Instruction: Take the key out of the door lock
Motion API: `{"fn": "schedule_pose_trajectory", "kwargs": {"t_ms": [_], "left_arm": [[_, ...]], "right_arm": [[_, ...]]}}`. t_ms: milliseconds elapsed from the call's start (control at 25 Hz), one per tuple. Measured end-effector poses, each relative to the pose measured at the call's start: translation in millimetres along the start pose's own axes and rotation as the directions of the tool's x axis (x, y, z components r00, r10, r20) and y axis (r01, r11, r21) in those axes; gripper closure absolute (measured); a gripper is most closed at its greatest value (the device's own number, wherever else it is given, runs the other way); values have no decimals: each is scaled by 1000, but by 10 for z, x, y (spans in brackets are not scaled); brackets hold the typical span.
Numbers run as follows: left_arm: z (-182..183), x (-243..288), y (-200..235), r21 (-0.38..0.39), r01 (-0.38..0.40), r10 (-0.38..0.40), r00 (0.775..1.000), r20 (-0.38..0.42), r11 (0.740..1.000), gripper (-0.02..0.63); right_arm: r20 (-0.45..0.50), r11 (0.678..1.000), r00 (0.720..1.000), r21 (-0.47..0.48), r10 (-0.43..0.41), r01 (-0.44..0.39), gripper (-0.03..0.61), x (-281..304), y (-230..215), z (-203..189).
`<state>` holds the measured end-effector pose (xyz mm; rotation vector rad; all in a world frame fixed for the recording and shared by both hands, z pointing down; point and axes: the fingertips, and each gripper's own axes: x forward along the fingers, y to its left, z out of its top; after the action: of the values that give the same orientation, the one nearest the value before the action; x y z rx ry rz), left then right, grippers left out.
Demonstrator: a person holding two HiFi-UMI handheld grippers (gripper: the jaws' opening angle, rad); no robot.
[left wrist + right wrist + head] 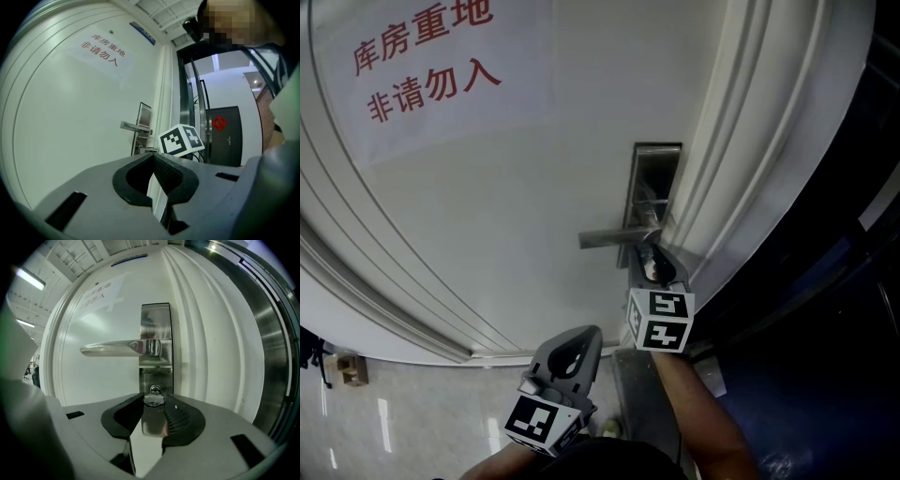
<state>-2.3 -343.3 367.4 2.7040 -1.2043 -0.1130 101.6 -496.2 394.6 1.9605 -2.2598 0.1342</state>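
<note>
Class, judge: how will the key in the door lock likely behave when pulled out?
Key: flat bare metal, so probably stiff, and slippery against the fingers. Small beside the lock plate, so likely light, easily dropped once free.

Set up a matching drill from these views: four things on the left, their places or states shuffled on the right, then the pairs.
1. key
2. door handle
3. paper sign
4. left gripper

A. high on the door, red print
B. empty, held back from the door
C. between the right gripper's jaws
D. sticking out level from the metal plate

Pairs: 1-C, 2-D, 3-A, 4-B
</note>
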Motion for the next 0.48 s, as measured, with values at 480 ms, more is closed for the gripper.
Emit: {"fn": "schedule_pose_trajectory", "kwargs": {"t_ms": [480], "left_arm": [[-30, 69, -177, 3, 22, -22, 1000, -4, 1000, 611]], "right_arm": [[6, 1000, 1000, -4, 28, -28, 440, -243, -15, 41]]}}
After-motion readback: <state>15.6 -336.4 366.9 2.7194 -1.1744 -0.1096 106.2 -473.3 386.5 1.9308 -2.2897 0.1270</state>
